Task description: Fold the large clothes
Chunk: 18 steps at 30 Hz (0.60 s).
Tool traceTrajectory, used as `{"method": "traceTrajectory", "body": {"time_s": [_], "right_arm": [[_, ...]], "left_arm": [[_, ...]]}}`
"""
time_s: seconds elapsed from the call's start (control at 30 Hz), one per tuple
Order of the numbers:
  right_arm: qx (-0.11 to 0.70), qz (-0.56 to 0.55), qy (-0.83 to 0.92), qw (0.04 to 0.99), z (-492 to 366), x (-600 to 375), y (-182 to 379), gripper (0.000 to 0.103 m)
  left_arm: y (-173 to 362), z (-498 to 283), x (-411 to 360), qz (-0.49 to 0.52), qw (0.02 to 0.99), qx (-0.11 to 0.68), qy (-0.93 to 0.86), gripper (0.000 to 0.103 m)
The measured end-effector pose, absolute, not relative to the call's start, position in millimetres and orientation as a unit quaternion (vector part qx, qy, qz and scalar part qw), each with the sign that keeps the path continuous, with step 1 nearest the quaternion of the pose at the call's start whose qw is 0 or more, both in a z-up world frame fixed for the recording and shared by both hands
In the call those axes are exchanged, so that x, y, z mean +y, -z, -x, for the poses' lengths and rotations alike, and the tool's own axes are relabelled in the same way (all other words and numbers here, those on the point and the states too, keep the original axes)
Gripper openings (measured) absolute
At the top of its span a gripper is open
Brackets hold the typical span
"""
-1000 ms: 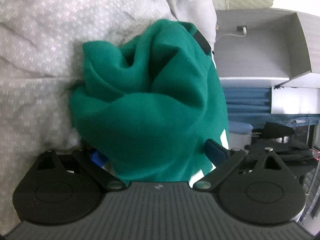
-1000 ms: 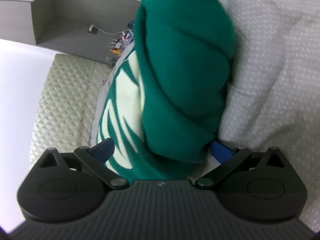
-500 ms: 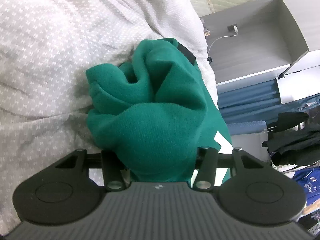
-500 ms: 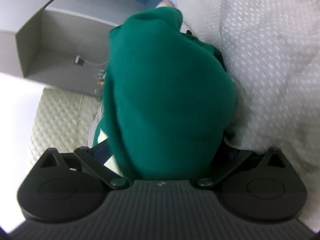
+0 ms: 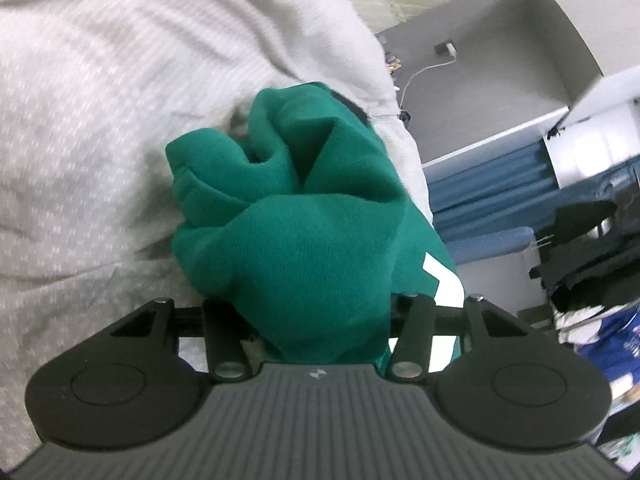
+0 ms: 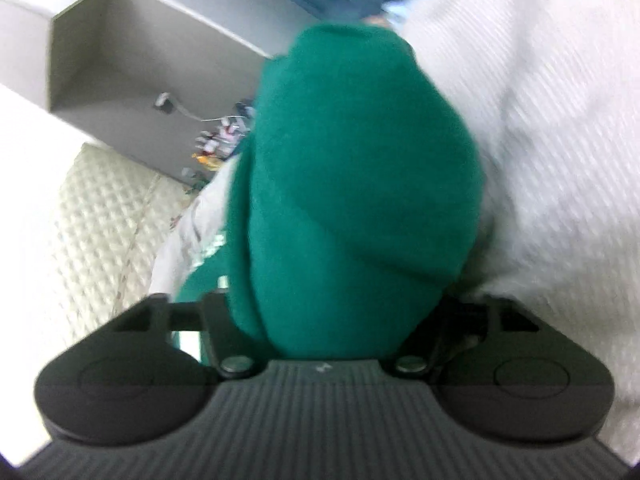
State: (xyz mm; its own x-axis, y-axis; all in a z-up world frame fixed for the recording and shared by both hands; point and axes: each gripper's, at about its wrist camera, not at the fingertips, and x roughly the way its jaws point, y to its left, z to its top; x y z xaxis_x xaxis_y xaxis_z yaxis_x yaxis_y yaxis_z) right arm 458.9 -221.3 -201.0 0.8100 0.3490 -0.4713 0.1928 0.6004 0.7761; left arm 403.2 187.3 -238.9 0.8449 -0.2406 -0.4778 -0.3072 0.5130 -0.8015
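In the left wrist view the grey patterned bedding (image 5: 100,128) fills the left and upper left of the frame. At the centre lies the green garment (image 5: 304,216), bunched into thick folds on the bed, with a white print showing at its right edge. A second ago the left gripper (image 5: 316,320) had its jaws spread wide around the bunch; now they have drawn in to a middling gap and are closing, the cloth packed between them and bulging over the front. To the right stand a grey shelf (image 5: 500,92) with a cable, blue curtains below it, and a heap of dark clothes (image 5: 592,256) at the far right.

In the right wrist view a pale quilted headboard (image 6: 100,216) sits at the lower left, with the same grey shelf above it. The garment fills the centre of the frame as one rounded green mass, motion-blurred. The right gripper (image 6: 324,320) was at full spread half a second ago; its jaws are now closing on the bunch, which lies between them and hides the pads, so whether they press firmly I cannot tell for sure. White bedding covers the right of the frame.

Judging from this, both ends of the garment are being taken up at once, likely so it can be lifted and shaken out flat. Folding proper has not begun.
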Motion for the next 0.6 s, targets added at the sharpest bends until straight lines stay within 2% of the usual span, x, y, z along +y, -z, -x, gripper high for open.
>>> {"method": "traceTrajectory", "body": {"time_s": [0.1,0.23,0.6], "right_arm": [[0.289,-0.412,-0.055,0.862,-454,-223,186,0.048],[0.268,-0.393,-0.068,0.877,-429,-230,175,0.042],[0.226,-0.359,-0.098,0.9,-354,-245,110,0.041]], "left_arm": [[230,-401,186,0.478,0.836,0.269,-0.014,0.05],[224,-394,187,0.472,0.841,0.263,-0.009,0.046],[189,-335,179,0.462,0.852,0.237,0.061,0.044]]}}
